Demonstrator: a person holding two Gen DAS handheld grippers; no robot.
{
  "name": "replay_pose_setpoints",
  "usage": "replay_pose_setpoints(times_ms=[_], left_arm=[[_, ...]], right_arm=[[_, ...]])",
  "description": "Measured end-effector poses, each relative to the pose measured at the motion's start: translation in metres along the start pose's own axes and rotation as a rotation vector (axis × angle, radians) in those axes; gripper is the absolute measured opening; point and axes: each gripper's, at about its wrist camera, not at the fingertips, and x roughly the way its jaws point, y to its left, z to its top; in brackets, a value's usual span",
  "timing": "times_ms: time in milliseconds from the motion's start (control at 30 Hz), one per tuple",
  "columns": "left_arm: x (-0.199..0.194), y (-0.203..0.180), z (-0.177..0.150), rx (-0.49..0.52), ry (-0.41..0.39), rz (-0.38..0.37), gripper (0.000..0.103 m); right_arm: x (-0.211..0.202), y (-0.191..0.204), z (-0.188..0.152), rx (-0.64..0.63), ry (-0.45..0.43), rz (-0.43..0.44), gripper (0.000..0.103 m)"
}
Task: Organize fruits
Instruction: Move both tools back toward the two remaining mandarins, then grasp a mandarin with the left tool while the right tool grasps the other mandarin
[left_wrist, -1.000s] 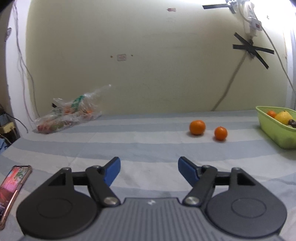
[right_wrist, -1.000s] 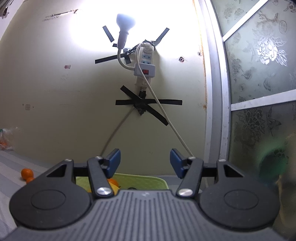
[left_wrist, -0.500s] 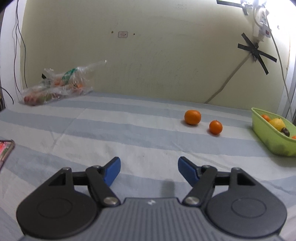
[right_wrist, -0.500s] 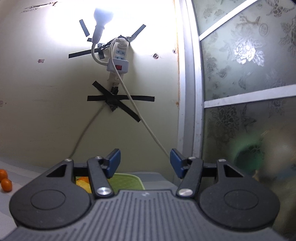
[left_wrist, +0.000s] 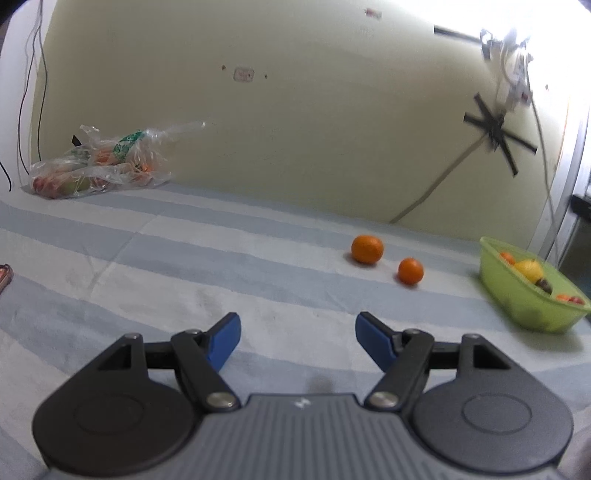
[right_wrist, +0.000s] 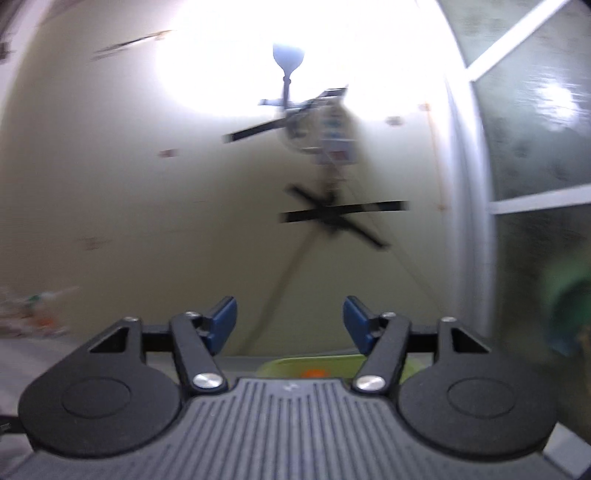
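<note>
Two oranges lie on the striped cloth in the left wrist view, a larger orange (left_wrist: 367, 249) and a smaller orange (left_wrist: 410, 271) to its right. At the right edge stands a green basket (left_wrist: 517, 306) holding several fruits, a yellow one among them. My left gripper (left_wrist: 297, 336) hovers open over the cloth, well short of the oranges, with nothing between its blue pads. The right wrist view is blurred. There my right gripper (right_wrist: 290, 325) points level at the wall with its jaws opening and empty. The green basket (right_wrist: 280, 363) with an orange fruit shows just below its fingers.
A clear plastic bag of fruit (left_wrist: 99, 166) lies at the back left against the wall. A phone's edge (left_wrist: 4, 275) shows at the far left. On the wall hang a power strip (left_wrist: 515, 79), taped cables and a lit bulb (right_wrist: 289, 61). A frosted glass door (right_wrist: 535, 147) stands right.
The left view rolled and shifted, so the phone slid almost out at the left. The right gripper's jaws widened and its view swung, bringing the fruit bag in at the left.
</note>
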Motion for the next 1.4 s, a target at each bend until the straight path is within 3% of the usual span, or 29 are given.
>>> replay_pose_setpoints(times_ms=[167, 267, 400, 500, 600, 700, 800, 933, 1000, 1067, 1133, 1200, 1400], left_arm=[[-0.013, 0.001, -0.003, 0.005, -0.09, -0.031, 0.071], [-0.014, -0.002, -0.002, 0.026, -0.109, -0.052, 0.071], [-0.007, 0.002, 0.002, 0.005, -0.067, -0.094, 0.068], [0.006, 0.01, 0.011, -0.03, -0.021, -0.173, 0.068], [0.026, 0.009, 0.035, 0.01, -0.01, -0.186, 0.068], [0.059, 0.006, 0.067, 0.019, 0.032, -0.268, 0.068], [0.102, -0.008, 0.088, 0.075, 0.068, -0.286, 0.068], [0.149, -0.031, 0.091, 0.157, 0.127, -0.299, 0.068], [0.164, -0.039, 0.086, 0.191, 0.159, -0.283, 0.06], [0.177, -0.038, 0.082, 0.184, 0.214, -0.271, 0.044], [0.181, -0.034, 0.084, 0.147, 0.221, -0.282, 0.038], [0.18, -0.035, 0.082, 0.151, 0.218, -0.281, 0.037], [0.135, -0.034, 0.064, 0.159, 0.205, -0.284, 0.037]], right_arm=[[0.005, 0.05, -0.014, -0.137, 0.136, 0.24, 0.071], [0.008, 0.065, -0.031, -0.22, 0.266, 0.301, 0.069], [0.026, 0.062, -0.041, -0.199, 0.39, 0.314, 0.067], [0.049, 0.057, -0.041, -0.141, 0.445, 0.314, 0.058], [0.074, 0.058, -0.038, -0.088, 0.483, 0.328, 0.058], [0.095, 0.063, -0.042, -0.087, 0.508, 0.322, 0.058], [0.115, 0.065, -0.046, -0.081, 0.53, 0.325, 0.058], [0.136, 0.066, -0.052, -0.061, 0.573, 0.317, 0.058], [0.145, 0.064, -0.054, -0.034, 0.605, 0.319, 0.058], [0.147, 0.06, -0.055, -0.004, 0.629, 0.32, 0.054], [0.145, 0.058, -0.055, 0.002, 0.626, 0.311, 0.048], [0.143, 0.061, -0.055, -0.019, 0.62, 0.306, 0.032], [0.125, 0.059, -0.051, -0.012, 0.623, 0.344, 0.031]])
